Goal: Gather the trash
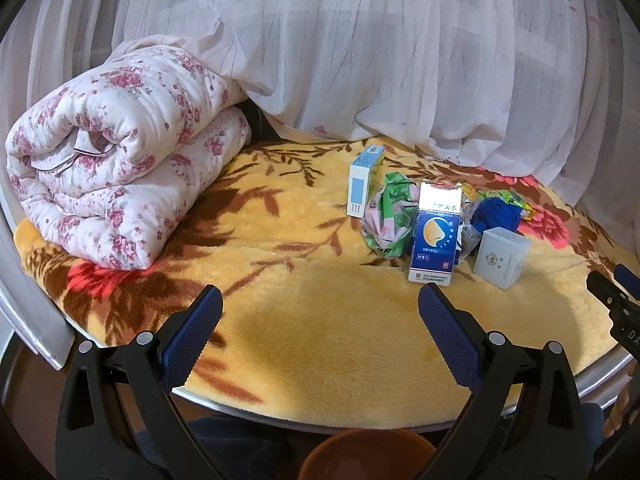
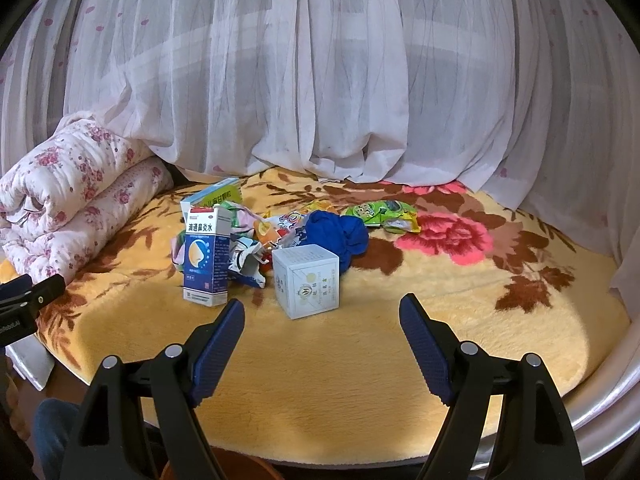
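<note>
A heap of trash lies on the yellow flowered blanket (image 1: 304,320). A tall blue medicine box (image 1: 434,236) (image 2: 208,256) stands upright at the heap's front. Beside it sits a white cube box (image 1: 502,256) (image 2: 306,282). Behind them are a light-blue carton (image 1: 364,180) (image 2: 214,198), crumpled green and pink wrappers (image 1: 386,216), a blue bundle (image 1: 498,212) (image 2: 340,236) and a green snack packet (image 2: 382,214). My left gripper (image 1: 320,300) stands open short of the heap, with nothing between its fingers. My right gripper (image 2: 322,312) is open too, just short of the white cube box.
A rolled floral quilt (image 1: 120,156) (image 2: 68,196) fills the left of the bed. Sheer white curtains (image 1: 400,60) hang behind the trash. A brown round container (image 1: 366,456) sits below the bed's front edge, by a person's dark trouser leg (image 2: 52,428).
</note>
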The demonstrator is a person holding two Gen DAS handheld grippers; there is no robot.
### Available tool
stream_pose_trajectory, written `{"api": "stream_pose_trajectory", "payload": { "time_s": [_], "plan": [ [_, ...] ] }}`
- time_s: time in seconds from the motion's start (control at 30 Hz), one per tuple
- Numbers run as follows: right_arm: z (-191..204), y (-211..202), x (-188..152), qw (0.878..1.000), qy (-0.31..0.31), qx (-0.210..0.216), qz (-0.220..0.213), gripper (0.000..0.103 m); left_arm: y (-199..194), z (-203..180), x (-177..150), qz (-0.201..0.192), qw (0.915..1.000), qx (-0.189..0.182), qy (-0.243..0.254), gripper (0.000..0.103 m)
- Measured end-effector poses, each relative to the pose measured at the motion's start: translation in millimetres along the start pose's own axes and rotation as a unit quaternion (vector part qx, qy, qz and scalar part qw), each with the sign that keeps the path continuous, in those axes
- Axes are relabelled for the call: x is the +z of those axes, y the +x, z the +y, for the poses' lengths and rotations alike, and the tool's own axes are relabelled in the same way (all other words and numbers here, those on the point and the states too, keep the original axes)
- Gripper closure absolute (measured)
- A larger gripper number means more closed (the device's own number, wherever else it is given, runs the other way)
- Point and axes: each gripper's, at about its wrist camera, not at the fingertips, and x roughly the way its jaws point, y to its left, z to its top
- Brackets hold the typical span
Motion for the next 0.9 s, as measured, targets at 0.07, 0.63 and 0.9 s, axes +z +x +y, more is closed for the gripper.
{"api": "stream_pose_trajectory", "payload": {
  "time_s": [0.07,0.63,0.9],
  "plan": [
    [-0.3,0.1,0.5,1.000,0.000,0.001,0.001,0.025,-0.1,0.3,0.4,0.000,1.0000,-0.001,0.000,0.007],
    [7.0,-6.2,1.4,1.000,-0.004,0.005,-0.008,0.025,-3.4,-1.1,2.4,-0.006,1.0000,-0.002,0.002,0.007],
    [7.5,-6.4,2.5,1.000,-0.006,0.008,-0.010,0.025,-3.8,-0.6,2.9,-0.007,1.0000,-0.002,0.004,0.007]
  ]
}}
